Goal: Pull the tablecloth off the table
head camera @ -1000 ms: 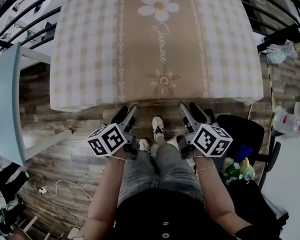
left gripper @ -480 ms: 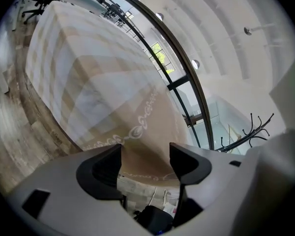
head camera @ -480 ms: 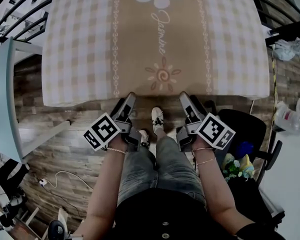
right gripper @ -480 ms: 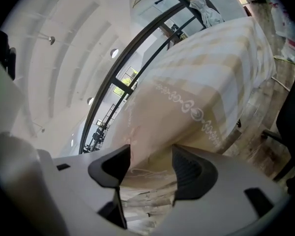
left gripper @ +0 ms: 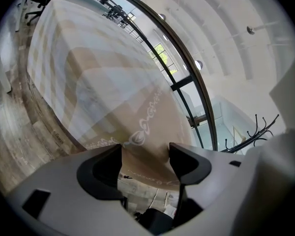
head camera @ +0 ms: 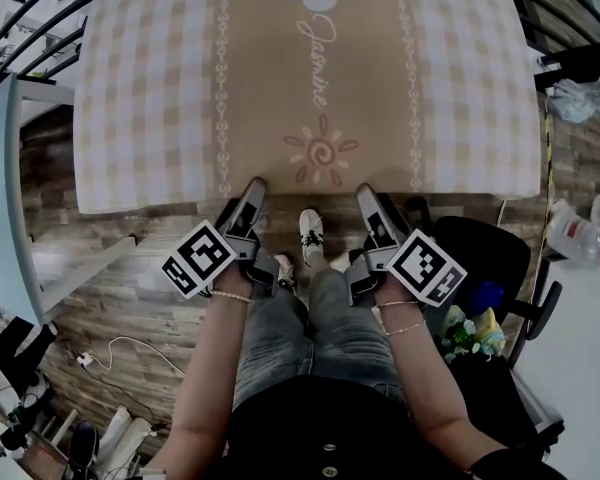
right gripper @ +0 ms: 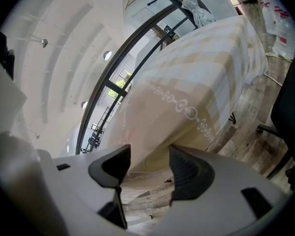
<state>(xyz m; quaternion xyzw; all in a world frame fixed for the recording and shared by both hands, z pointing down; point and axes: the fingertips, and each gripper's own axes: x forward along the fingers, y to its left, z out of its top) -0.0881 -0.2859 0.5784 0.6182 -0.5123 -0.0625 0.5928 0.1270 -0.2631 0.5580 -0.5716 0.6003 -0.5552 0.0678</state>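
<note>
A beige and white checked tablecloth [head camera: 310,78] with a tan middle stripe, daisy prints and script covers the table, and its near hem hangs over the front edge. My left gripper [head camera: 250,194] reaches that hem left of the swirl flower, and my right gripper [head camera: 369,198] reaches it on the flower's right. In the left gripper view the jaws [left gripper: 145,159] stand wide, the tablecloth [left gripper: 103,92] hem hanging between them without being pinched. The right gripper view shows the same: open jaws [right gripper: 148,163] around the tablecloth [right gripper: 196,82] edge.
A black chair [head camera: 485,258] stands at the right, close to my right arm. A pale blue tabletop [head camera: 0,198] runs along the left. Plastic bottles [head camera: 580,238] sit at the far right. A white cable [head camera: 120,353] lies on the wooden floor. The person's shoe [head camera: 310,236] is under the hem.
Both grippers have moved forward from in front of the table up to the hanging hem. The head view has shifted closer over the table.
</note>
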